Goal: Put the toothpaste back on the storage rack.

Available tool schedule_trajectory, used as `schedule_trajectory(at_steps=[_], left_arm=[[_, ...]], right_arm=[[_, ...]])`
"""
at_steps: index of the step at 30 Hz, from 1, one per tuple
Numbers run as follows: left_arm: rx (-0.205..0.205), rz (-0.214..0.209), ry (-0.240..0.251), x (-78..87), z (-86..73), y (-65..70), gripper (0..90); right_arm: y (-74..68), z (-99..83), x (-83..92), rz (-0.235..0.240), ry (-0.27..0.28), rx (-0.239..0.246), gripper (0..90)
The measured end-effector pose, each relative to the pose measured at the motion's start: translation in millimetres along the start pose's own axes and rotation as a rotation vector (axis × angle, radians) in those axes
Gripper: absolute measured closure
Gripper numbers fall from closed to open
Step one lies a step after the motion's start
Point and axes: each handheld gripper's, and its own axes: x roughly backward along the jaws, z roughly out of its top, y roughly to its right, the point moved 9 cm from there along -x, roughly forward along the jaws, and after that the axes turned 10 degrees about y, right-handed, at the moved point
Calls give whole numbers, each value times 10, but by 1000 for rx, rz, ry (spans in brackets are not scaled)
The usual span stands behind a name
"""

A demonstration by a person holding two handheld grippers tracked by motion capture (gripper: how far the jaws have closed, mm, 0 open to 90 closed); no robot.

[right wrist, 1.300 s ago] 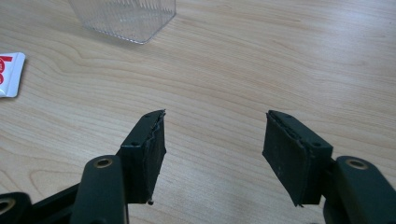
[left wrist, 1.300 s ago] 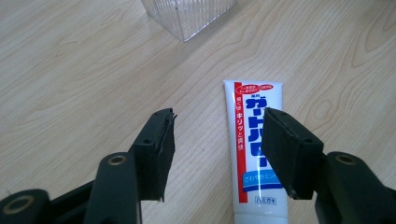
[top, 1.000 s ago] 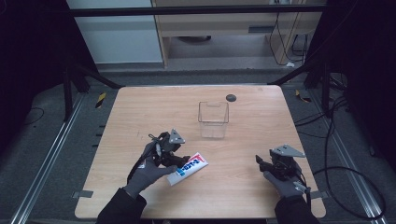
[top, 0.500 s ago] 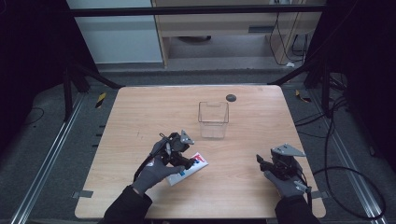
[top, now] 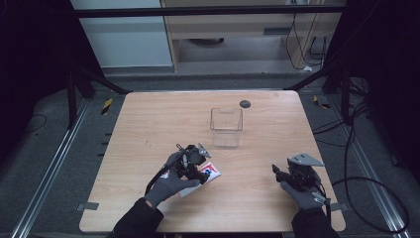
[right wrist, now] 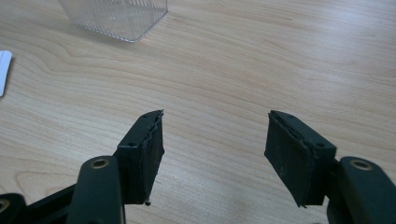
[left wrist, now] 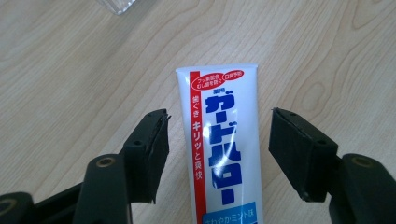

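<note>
Toothpaste tube: flat on the table, near the clear box, on the person's side
Left gripper: jaws just opening — spread astride the tube, pads apart from it
Right gripper: spread, empty — well right of the box

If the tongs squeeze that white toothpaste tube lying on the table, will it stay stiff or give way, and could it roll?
The toothpaste tube lies flat on the wooden table, so rolling seems unlikely. Its glossy plastic skin may be a bit slippery. It will probably dent softly between the open left tongs.
</note>
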Motion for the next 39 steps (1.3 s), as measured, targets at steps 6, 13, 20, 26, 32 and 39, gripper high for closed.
schedule_trajectory(at_steps=[6,13,20,26,32,39], left_arm=[[-2,-11,-20,-37,-17,9,348],[-5,-15,-43,-76,-46,8,338],[-1,-27,-71,-170,-71,8,341],[-4,-36,-88,-238,-85,11,343],[-3,-44,-112,-295,-112,17,358],[-1,-49,-127,-329,-127,10,363]], right_arm=[[-3,-13,-8,1,-8,1,369],[-6,-13,-17,2,-12,-1,368],[-21,-9,-32,6,-15,-4,367],[-20,-8,-32,6,-15,-4,366],[-14,-18,-43,6,-22,-3,365],[-12,-17,-45,4,-22,-6,365]])
